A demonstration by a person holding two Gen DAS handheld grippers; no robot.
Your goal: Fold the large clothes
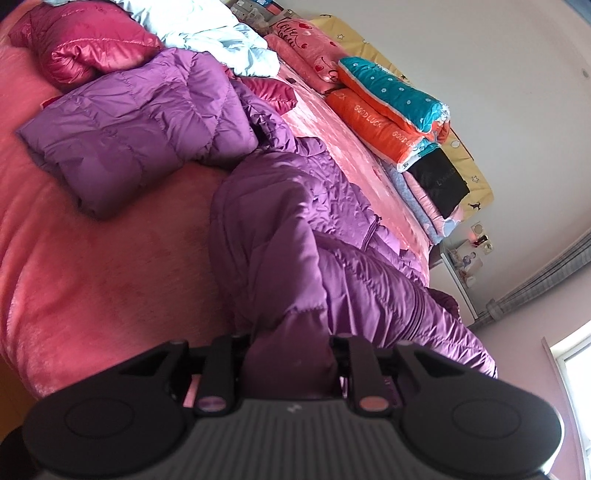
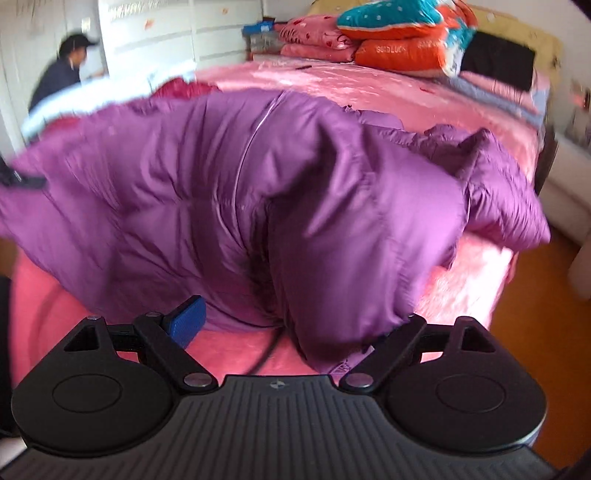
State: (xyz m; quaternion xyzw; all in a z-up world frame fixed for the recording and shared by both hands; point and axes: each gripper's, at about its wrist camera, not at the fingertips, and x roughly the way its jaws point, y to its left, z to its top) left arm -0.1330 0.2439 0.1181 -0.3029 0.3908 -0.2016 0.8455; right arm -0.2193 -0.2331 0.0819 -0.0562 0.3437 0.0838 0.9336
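A purple quilted down jacket lies crumpled on the pink bed cover. My left gripper is shut on a bunched fold of its fabric, which fills the gap between the black fingers. In the right wrist view the same jacket spreads wide across the bed with its zip line showing. My right gripper stands wide open near the bed's front edge. Its blue left pad is free of the cloth. A hanging corner of the jacket drops between the fingers near the right one, and nothing presses on it.
A second purple quilted bundle lies further up the bed, beside a red jacket and a pale blue garment. Folded quilts are stacked at the headboard. A person bends by the white wardrobe. Wooden floor shows at the right.
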